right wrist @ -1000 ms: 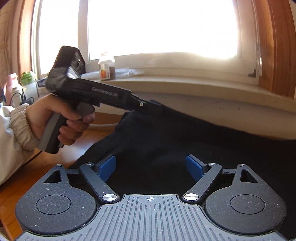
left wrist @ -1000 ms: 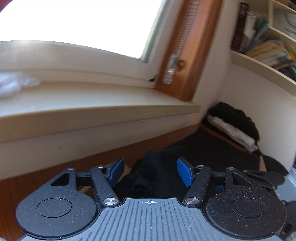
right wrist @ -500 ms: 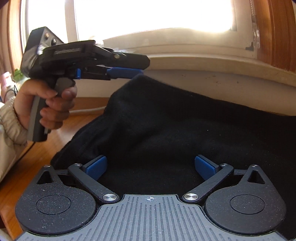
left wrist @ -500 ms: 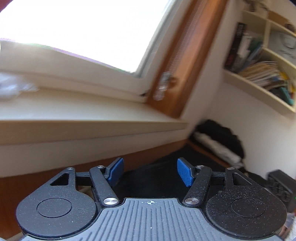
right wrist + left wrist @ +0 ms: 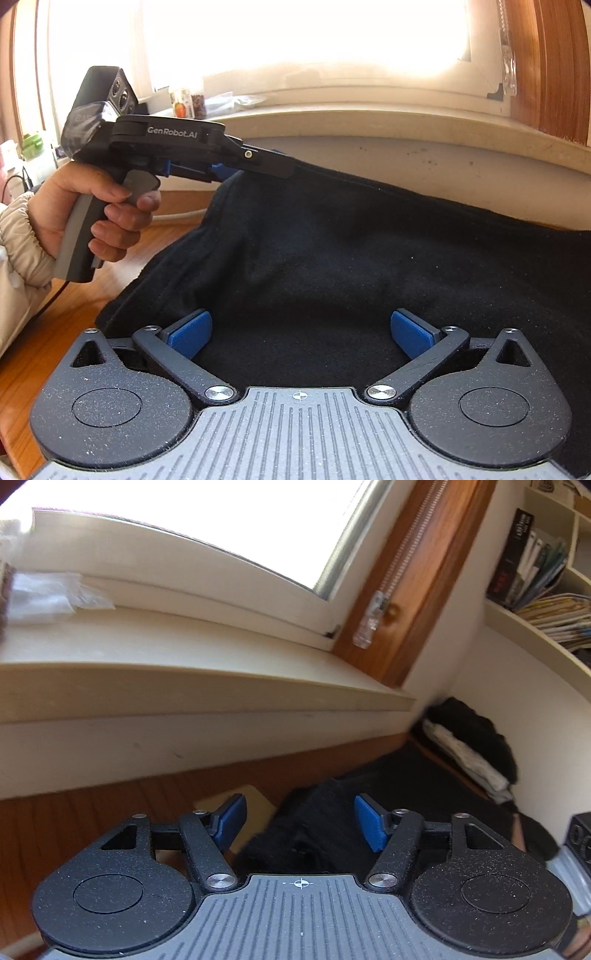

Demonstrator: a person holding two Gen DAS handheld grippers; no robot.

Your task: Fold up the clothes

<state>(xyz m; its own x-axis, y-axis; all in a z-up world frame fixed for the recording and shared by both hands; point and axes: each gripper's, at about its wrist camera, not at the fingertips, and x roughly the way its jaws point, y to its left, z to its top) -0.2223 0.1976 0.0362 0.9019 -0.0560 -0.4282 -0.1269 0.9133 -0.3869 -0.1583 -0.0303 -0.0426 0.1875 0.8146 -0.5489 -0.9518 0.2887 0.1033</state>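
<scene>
Both wrist views look down, close over the black garment (image 5: 351, 258) — shared — toward the windowsill (image 5: 184, 686).

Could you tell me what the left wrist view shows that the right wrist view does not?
Only the left wrist view shows the bookshelf and the folded stack of clothes in the corner. Only the right wrist view shows the left gripper from outside, its jaws closing at the raised edge of the black garment, plus the hand holding it and the open right gripper. Both share the garment, the windowsill and the wooden floor.
</scene>
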